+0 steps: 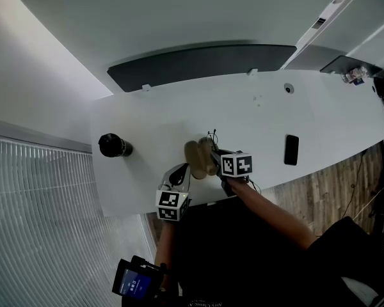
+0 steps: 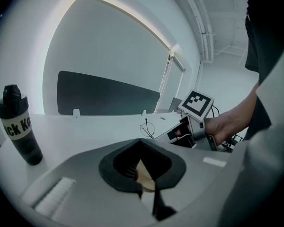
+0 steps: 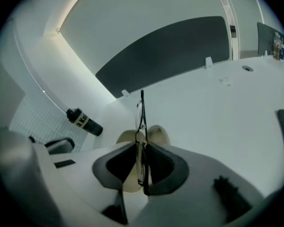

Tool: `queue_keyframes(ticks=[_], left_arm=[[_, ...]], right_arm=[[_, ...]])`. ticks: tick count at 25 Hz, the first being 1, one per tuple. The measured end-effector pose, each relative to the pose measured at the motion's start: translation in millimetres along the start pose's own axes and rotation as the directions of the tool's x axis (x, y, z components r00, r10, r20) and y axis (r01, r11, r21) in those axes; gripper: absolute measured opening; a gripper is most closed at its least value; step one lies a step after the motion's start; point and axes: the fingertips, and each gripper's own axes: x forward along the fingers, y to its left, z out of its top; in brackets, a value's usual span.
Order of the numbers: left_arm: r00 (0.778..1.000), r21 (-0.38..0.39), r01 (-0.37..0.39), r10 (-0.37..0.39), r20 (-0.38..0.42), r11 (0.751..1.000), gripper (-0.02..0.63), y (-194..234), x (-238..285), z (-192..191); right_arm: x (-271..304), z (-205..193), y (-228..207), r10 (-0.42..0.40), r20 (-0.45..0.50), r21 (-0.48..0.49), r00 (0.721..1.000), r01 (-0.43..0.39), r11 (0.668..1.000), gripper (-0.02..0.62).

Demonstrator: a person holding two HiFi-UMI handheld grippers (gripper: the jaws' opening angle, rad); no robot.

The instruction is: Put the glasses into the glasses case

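Although we have the glasses [image 3: 142,117] in hand, they are not yet in the glasses case [image 1: 199,158], so we judge the task to be roughly at its middle. Our right gripper [image 3: 142,150] has its jaws drawn narrow and pinched on the thin black frame. The frame stands up out of the pads edge-on, with one lens showing between them. The tan case lies near the table's [image 1: 147,117] near edge, about midway along it. In the right gripper view the glasses hang right over it, close but apart as far as we can judge. Our left gripper [image 2: 143,169] is clamped on a tan lip of the case at its left end. We read this as steadying the case or holding its mouth open, though we cannot tell whether the mouth is fully open. What is left is to lower the frame into the case, let go, and perhaps close it. A black bottle [image 1: 114,146] near the left edge and a phone [image 1: 291,149] toward the right edge play no part.
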Motion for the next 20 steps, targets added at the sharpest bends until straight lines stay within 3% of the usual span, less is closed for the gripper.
queue_keyframes(ticks=[11, 20], left_arm=[[1.000, -0.004, -0.003, 0.003, 0.004, 1.000, 0.008, 21.6, -15.6, -4.2], [1.000, -0.020, -0.012, 0.012, 0.003, 1.000, 0.008, 33.9, -26.3, -16.5]], right_arm=[[43.1, -52.1, -16.7, -0.088, -0.203, 0.049, 0.975, 0.100, 0.994, 0.081], [49.2, -67.3, -18.4, -0.107, -0.223, 0.070, 0.969, 0.125, 0.990, 0.094]])
